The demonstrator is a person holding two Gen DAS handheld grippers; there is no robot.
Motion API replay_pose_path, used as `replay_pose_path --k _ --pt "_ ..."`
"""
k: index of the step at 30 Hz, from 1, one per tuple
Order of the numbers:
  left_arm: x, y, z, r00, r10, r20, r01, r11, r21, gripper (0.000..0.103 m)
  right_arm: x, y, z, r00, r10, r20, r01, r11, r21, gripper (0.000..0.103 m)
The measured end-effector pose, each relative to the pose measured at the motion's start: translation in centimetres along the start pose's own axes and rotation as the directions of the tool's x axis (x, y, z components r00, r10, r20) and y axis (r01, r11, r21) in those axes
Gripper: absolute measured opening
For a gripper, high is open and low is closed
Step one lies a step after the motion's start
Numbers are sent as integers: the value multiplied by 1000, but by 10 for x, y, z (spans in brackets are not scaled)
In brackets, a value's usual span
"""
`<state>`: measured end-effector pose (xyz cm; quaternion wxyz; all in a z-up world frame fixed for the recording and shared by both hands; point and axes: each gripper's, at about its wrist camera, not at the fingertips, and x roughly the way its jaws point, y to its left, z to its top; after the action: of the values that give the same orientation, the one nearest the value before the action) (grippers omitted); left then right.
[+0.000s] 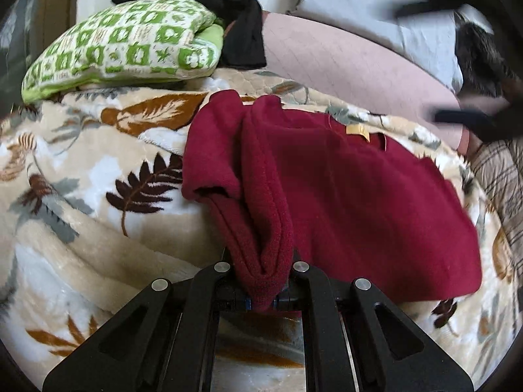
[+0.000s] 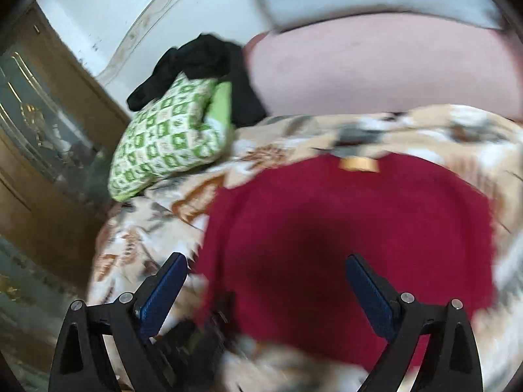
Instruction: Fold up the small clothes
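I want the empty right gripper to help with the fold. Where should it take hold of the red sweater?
Probably the free hem at the near right corner of the red sweater, coming in low from the right. That edge lies flat on the blanket, opposite the left gripper's bunched hold.

blanket [image 1: 81, 170]: beige, leaf print, under all | pillow [image 1: 130, 45]: green-white, on blanket | black cloth [image 1: 242, 26]: draped behind pillow | pink cover [image 1: 343, 62] beyond | cabinet [image 2: 39, 150]: wooden
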<state>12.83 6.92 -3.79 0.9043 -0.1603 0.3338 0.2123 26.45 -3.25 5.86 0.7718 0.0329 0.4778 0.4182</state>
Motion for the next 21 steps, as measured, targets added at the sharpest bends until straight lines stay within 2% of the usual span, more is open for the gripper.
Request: replay_pose_path --k 5,8,12,17,20,21 --pt "-6 -21 1 1000 4 24 -7 990 139 7 77 13 51 988 96 -122 -94 995 24 96" --pt "-9 -32 0 999 -6 33 0 982 188 7 126 18 66 965 83 -249 -77 997 31 96" --pt "-7 -35 -1 999 -16 34 8 979 205 7 154 24 75 937 89 -338 -86 996 22 96" --pt "-12 -38 -1 999 -30 40 20 976 217 7 180 45 78 893 32 -449 -62 997 -54 96" --pt "-14 -40 -2 998 -27 50 15 973 231 7 195 63 73 870 -40 -492 -32 990 -137 96" --pt "-14 -40 -2 998 -27 53 13 972 234 7 202 69 71 857 -98 -506 0 982 -190 92"
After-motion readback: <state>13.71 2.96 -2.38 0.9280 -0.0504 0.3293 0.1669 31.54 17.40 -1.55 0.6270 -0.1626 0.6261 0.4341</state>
